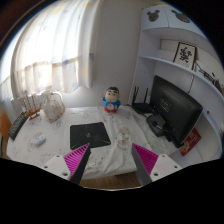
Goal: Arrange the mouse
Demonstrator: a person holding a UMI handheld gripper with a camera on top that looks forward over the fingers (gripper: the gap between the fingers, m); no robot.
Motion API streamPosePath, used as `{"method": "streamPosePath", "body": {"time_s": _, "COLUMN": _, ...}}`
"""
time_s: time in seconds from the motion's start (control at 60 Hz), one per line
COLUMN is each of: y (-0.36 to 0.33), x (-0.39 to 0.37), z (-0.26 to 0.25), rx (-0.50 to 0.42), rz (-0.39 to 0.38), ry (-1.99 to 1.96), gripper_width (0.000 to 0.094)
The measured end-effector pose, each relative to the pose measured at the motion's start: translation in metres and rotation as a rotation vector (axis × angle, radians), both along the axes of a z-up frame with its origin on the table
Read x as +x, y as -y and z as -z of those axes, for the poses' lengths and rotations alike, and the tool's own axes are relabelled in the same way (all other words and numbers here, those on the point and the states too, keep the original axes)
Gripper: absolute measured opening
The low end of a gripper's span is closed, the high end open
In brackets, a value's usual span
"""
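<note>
Above a white desk [45, 150] we look down along the two fingers of our gripper [112, 160]. The fingers stand wide apart, and nothing sits between the pink pads [76, 158]. We hold nothing at all.

Just beyond the fingers lies a flat black mouse pad [90, 134]. It sits near the middle of the desk, where a hand could reach it with ease. A small pale thing [124, 141] rests just beside the pad, on its right, ahead of the right finger. We think this may be the mouse, but it is too small for us to be sure.

Farther back stands a little toy figure [112, 99] in blue and red, upright against the wall. To the right a dark monitor [174, 108] leans at the side of the desk, with a black box [143, 106] and its thin sticks near it. On the left we see a chair back [18, 126] and some clear things [50, 104] by the window curtain [60, 45]. Shelves [185, 70] hang on the wall above the monitor.

We think we hang high and back so that we can see the whole desk first. The fingers are spread, we guess, so they are ready to go around the mouse. The job looks like it has not begun. Next we would need to come down to the pale thing and close on its sides gently.
</note>
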State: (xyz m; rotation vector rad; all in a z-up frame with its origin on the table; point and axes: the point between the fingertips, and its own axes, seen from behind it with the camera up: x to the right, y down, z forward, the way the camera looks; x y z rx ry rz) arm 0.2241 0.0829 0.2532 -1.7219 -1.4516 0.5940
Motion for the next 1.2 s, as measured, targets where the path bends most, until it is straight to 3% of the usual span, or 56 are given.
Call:
{"method": "streamPosePath", "body": {"time_s": 0.417, "y": 0.090, "x": -0.009, "z": 0.021, "rx": -0.032, "rz": -0.088, "ry": 0.011, "gripper_width": 0.0854}}
{"method": "streamPosePath", "body": {"time_s": 0.9, "y": 0.312, "x": 0.005, "z": 0.068, "rx": -0.066, "rz": -0.229, "ry": 0.049, "gripper_width": 0.0855}}
{"method": "streamPosePath", "body": {"time_s": 1.2, "y": 0.420, "x": 0.011, "z": 0.102, "rx": -0.108, "rz": -0.269, "ry": 0.046, "gripper_width": 0.0855}}
